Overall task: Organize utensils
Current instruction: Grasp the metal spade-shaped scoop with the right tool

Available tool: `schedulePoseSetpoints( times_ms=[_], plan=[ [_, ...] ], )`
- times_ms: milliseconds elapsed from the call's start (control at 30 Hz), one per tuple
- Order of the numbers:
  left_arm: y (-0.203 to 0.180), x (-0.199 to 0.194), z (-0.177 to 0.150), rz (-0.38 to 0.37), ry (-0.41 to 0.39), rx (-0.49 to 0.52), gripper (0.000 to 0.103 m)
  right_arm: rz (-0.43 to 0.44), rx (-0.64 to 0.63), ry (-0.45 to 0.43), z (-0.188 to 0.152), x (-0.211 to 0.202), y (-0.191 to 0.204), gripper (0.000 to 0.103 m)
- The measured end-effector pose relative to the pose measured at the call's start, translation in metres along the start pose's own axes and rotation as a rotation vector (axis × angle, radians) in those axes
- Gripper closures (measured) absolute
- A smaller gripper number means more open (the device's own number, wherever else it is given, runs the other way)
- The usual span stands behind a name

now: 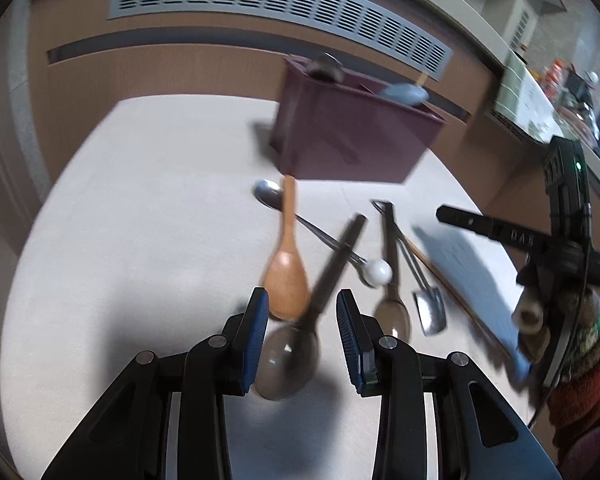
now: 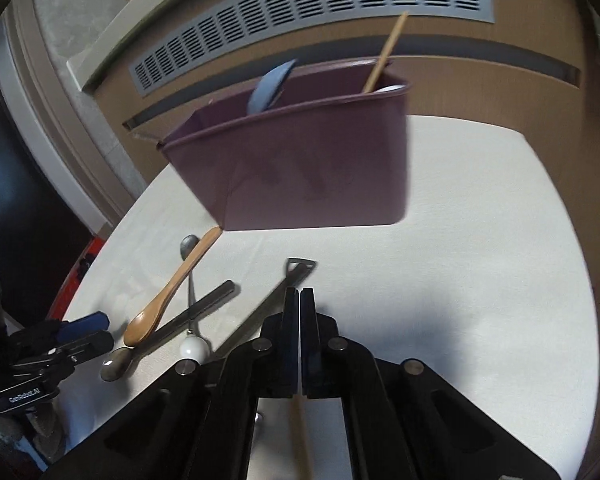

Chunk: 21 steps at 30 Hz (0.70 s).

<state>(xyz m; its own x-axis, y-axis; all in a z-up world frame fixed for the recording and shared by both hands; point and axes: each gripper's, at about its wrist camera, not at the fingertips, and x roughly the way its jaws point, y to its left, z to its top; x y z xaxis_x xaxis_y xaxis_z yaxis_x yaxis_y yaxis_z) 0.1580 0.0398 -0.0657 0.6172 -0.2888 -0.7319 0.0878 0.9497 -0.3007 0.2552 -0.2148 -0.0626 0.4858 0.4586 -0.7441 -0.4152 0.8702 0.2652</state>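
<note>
Left wrist view, left gripper (image 1: 302,334): fingers spread wide apart, gripping nothing; the dark spoon (image 1: 296,344) lies between them, its bowl near the camera and its handle running far and to the right. Whether the pads touch it cannot be told.
Left wrist view, utensils: a wooden spoon (image 1: 286,268) lies just left of the dark spoon, its handle reaching the maroon bin (image 1: 352,136). A metal spoon (image 1: 269,193) crosses under both, ending in a white ball (image 1: 378,273). To the right lie another dark spoon (image 1: 392,308) and a small metal scoop (image 1: 430,308).
Left wrist view, bin: upright at the far side of the white tabletop (image 1: 140,220), with a blue utensil (image 1: 404,92) poking out.
Left wrist view, right gripper (image 1: 520,360): at the right edge, blurred.
Right wrist view, right gripper (image 2: 301,320): fingers pressed together, clenched on a thin wooden stick (image 2: 300,432) showing below them.
Right wrist view, bin: far centre, holding the blue utensil and a thin wooden handle (image 2: 384,54).
Right wrist view, left gripper: at the near left edge, over the dark spoon's bowl.
</note>
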Motion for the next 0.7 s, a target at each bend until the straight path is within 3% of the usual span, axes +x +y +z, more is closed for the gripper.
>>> schedulePoseSetpoints(
  times_ms=[167, 233, 400, 700],
  plan=[
    [-0.017, 0.000, -0.008, -0.014, 0.030, 0.097, 0.067, 0.005, -0.018, 0.054, -0.014, -0.011, -0.008, 0.095],
    [-0.018, -0.001, -0.008, -0.001, 0.026, 0.089, 0.067, 0.019, -0.046, 0.071, -0.023, -0.012, 0.001, 0.083],
    [0.005, -0.010, 0.004, 0.058, -0.019, -0.025, 0.067, 0.047, -0.099, 0.111, -0.035, 0.003, 0.029, 0.082],
    [0.050, -0.025, 0.016, 0.070, -0.108, -0.243, 0.067, -0.119, -0.232, 0.101, -0.020, 0.039, 0.059, 0.084]
  ],
)
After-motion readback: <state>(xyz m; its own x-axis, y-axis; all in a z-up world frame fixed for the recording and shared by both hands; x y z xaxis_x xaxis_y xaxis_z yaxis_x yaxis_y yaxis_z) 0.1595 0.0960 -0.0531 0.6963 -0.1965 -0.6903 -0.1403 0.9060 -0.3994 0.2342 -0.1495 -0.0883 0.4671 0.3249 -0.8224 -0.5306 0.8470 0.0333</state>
